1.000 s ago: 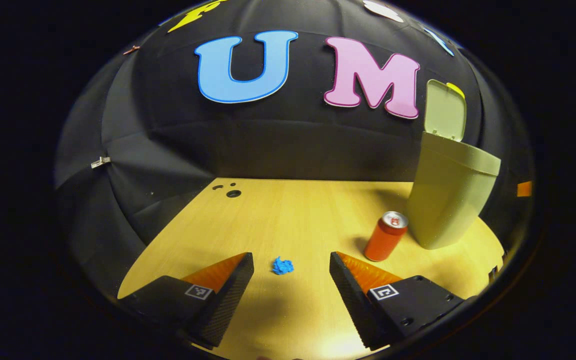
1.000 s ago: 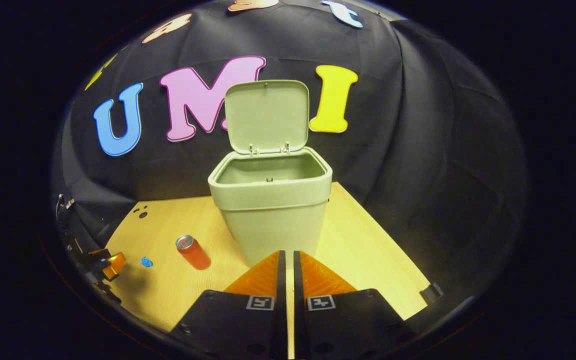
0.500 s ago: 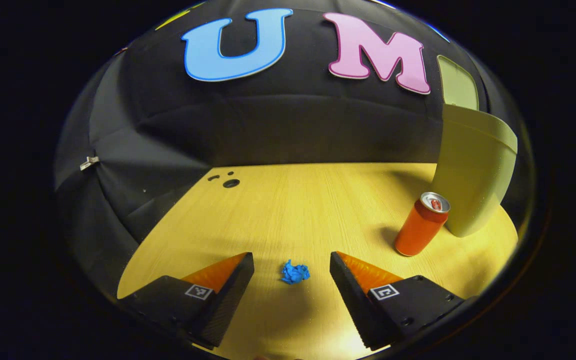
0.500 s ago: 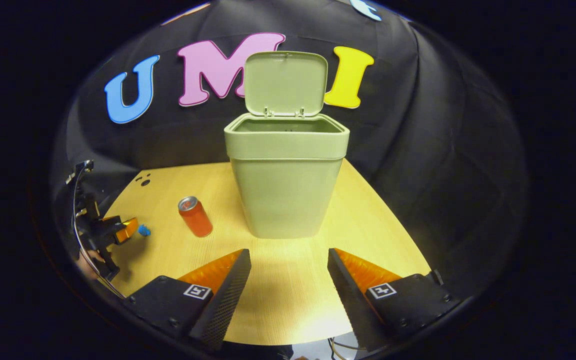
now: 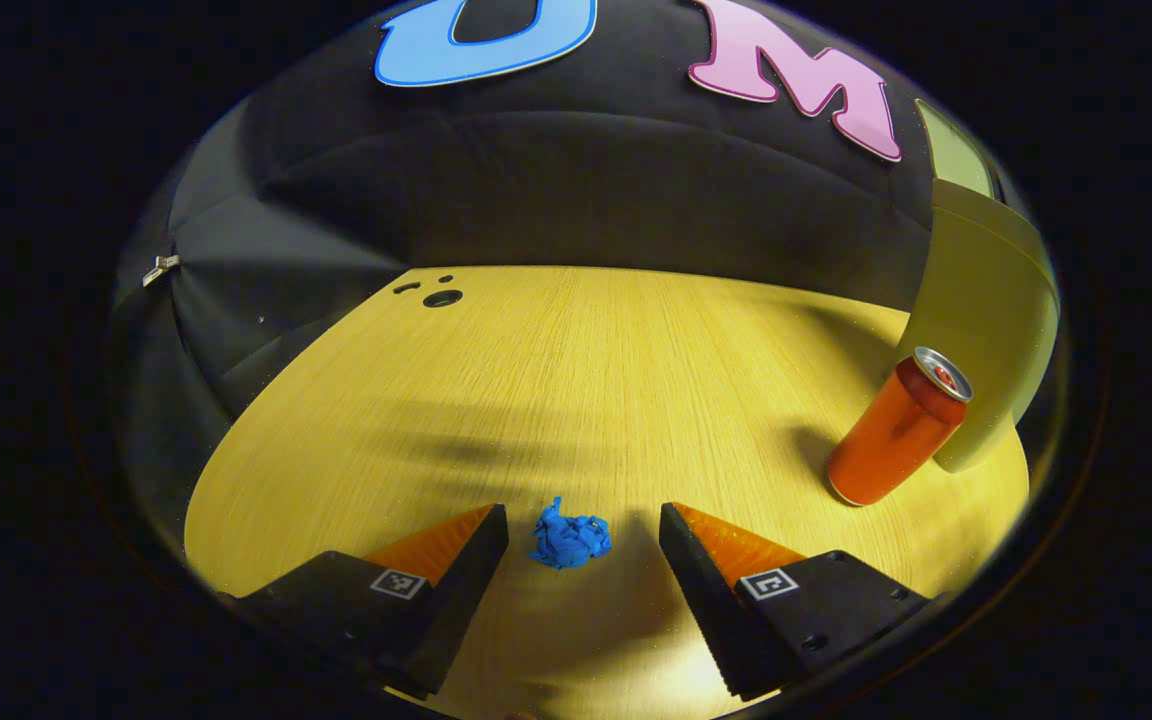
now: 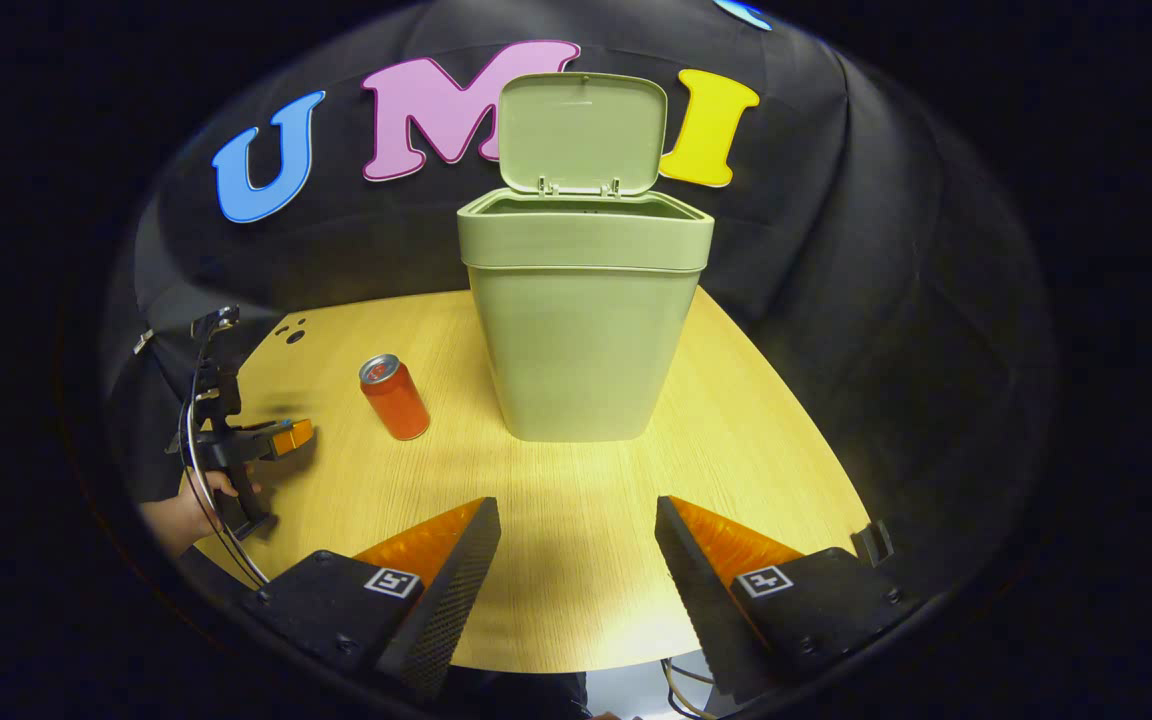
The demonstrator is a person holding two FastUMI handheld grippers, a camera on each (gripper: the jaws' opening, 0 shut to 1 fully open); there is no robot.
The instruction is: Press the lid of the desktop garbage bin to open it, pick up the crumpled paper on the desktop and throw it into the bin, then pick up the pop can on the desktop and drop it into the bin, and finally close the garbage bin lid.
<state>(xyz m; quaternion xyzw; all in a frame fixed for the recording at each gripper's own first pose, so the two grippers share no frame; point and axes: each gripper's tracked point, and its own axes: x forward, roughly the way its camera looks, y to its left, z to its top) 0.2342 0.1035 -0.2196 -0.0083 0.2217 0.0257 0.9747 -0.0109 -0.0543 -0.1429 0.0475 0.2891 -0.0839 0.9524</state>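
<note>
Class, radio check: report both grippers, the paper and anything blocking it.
Left gripper open, straddling the blue paper ball. Right gripper open, empty, facing the bin, lid up. Can upright beside the bin, off to the side. Nothing blocking.

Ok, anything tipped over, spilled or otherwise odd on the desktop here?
Nothing stands out. The pop can stands upright beside the garbage bin, whose lid is up, and the crumpled paper lies between the open left gripper fingers.
</note>
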